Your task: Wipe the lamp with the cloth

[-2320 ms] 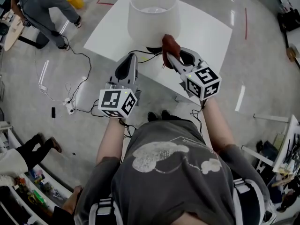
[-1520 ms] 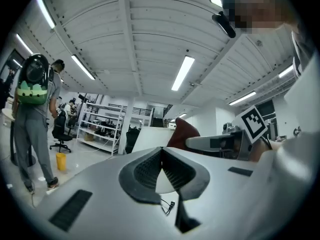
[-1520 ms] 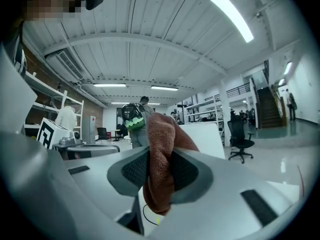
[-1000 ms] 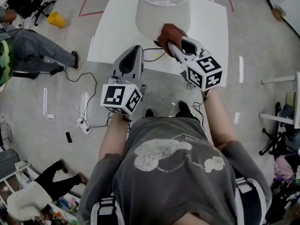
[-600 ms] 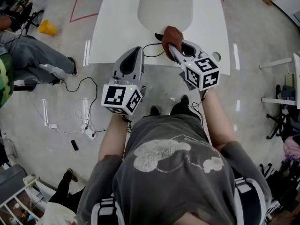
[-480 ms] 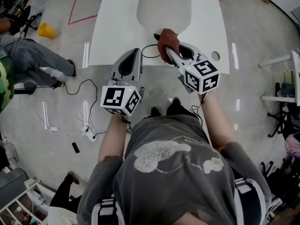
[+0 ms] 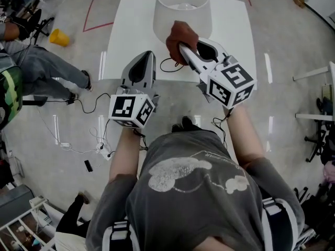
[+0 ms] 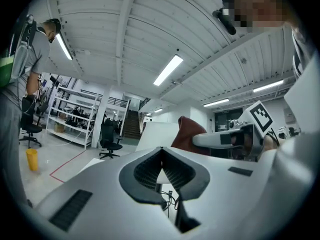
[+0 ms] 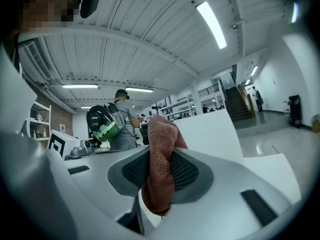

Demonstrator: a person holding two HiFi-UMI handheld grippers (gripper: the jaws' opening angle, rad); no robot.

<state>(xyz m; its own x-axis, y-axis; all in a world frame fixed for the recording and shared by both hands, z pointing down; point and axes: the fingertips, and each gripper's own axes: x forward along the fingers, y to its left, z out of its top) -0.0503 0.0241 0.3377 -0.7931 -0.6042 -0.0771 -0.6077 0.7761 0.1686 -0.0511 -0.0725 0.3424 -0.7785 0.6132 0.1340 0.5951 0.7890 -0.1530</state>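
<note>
A table lamp with a white drum shade [image 7: 182, 8] stands on the white table [image 7: 125, 41]; its dark base and cord [image 7: 168, 65] show under the shade. My right gripper [image 7: 180, 47] is shut on a rust-brown cloth [image 7: 180, 37], which sits against the shade's lower near side. The cloth [image 9: 160, 169] bulges up between the jaws in the right gripper view, with the shade [image 9: 207, 134] behind it. To the left my left gripper [image 7: 145, 61] is shut and holds nothing, short of the lamp. It sees the shade [image 8: 157, 134] and the cloth [image 8: 187, 134].
The table's near edge lies under both grippers. Cables and a power strip [image 7: 102, 149] trail on the floor at left. A person [image 7: 31, 72] sits at far left near a yellow cup [image 7: 60, 37]. A person with a backpack [image 9: 112, 124] stands beyond the lamp.
The right gripper has lifted the cloth from near the lamp's base up and left onto the shade's lower side. The left gripper has hardly moved.
</note>
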